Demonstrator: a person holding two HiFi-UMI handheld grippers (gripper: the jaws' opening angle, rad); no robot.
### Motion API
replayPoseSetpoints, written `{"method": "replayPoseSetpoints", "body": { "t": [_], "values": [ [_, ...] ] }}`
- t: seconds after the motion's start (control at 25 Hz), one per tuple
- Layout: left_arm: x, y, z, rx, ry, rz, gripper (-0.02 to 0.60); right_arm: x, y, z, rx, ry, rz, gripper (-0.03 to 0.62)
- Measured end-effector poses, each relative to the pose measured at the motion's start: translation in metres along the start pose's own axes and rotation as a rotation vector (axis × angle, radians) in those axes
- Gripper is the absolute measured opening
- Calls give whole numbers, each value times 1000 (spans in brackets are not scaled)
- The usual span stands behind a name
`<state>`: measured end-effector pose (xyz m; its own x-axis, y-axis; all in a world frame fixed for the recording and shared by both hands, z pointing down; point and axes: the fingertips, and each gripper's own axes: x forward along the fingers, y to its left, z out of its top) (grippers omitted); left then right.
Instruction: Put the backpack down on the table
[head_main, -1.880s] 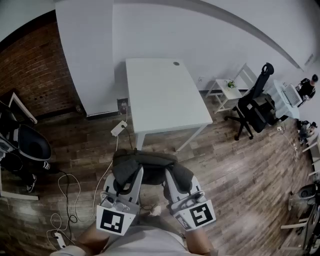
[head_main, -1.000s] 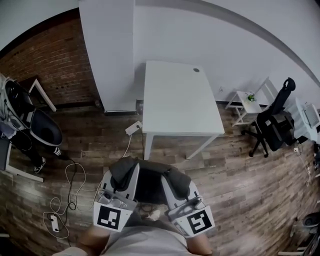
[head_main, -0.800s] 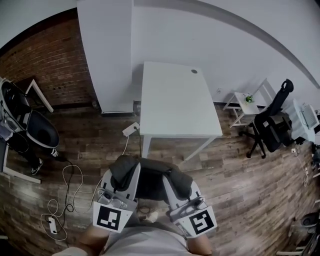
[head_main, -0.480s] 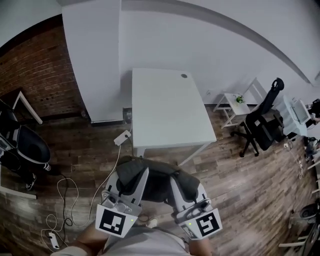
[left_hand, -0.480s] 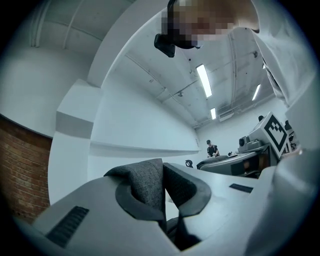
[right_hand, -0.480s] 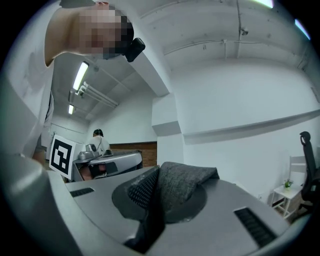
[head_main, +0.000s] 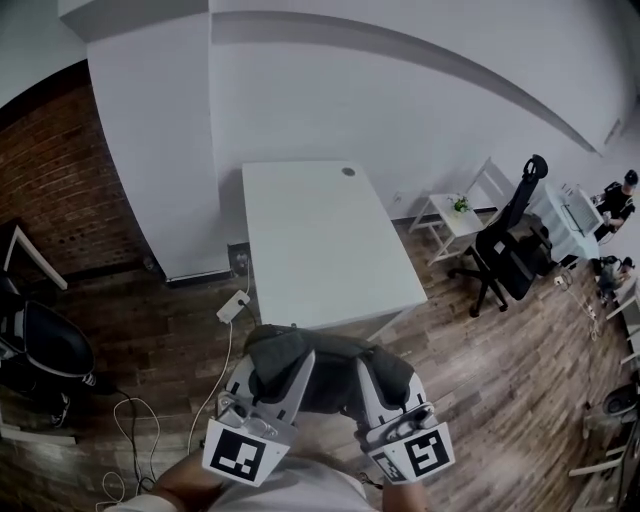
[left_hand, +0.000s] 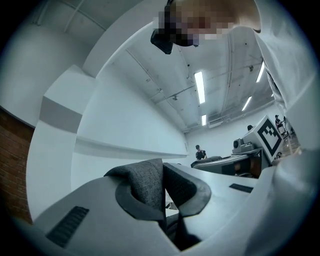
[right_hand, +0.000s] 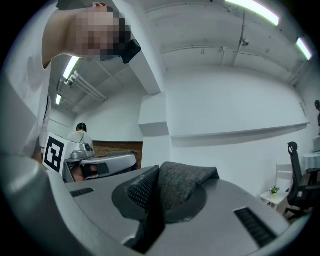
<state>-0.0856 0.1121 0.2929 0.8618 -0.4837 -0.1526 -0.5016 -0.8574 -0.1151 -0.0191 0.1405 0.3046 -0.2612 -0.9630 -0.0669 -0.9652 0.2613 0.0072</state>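
Observation:
A dark grey backpack (head_main: 325, 370) hangs in the air between my two grippers, just short of the near edge of the white table (head_main: 315, 240). My left gripper (head_main: 283, 352) is shut on a fold of the backpack's grey fabric (left_hand: 150, 187). My right gripper (head_main: 378, 360) is shut on another fold of the backpack's grey fabric (right_hand: 182, 187). Both point roughly level toward the white wall. The lower part of the backpack is hidden under the grippers.
A black office chair (head_main: 510, 235) and a small white side table (head_main: 455, 215) stand right of the table. A power strip (head_main: 232, 305) and cables lie on the wood floor at left. A brick wall (head_main: 50, 180) and a black chair (head_main: 45, 350) are far left.
Both grippers have carried the backpack forward toward the table and slightly up. The table's near edge now sits close above the backpack in the head view. The grip has not changed.

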Motion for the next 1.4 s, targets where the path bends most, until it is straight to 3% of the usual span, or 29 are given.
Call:
{"method": "replayPoseSetpoints", "body": {
  "t": [0.08,0.24,0.36,0.72,0.96,1.4],
  "values": [
    [3,9,0,17,1,-19,41,9,0,2,-8,0,-10,51],
    [13,25,1,-22,-4,-9,41,24,-3,1,-4,9,-8,51],
    [27,31,-3,20,27,-21,41,35,-13,1,17,13,9,51],
    [70,55,5,-106,16,108,41,59,-46,10,39,20,133,51],
    [83,69,19,-88,-14,132,41,74,-55,29,17,0,175,51],
    [110,87,47,3,-73,147,41,102,-78,65,-62,-64,173,51]
  ]
}}
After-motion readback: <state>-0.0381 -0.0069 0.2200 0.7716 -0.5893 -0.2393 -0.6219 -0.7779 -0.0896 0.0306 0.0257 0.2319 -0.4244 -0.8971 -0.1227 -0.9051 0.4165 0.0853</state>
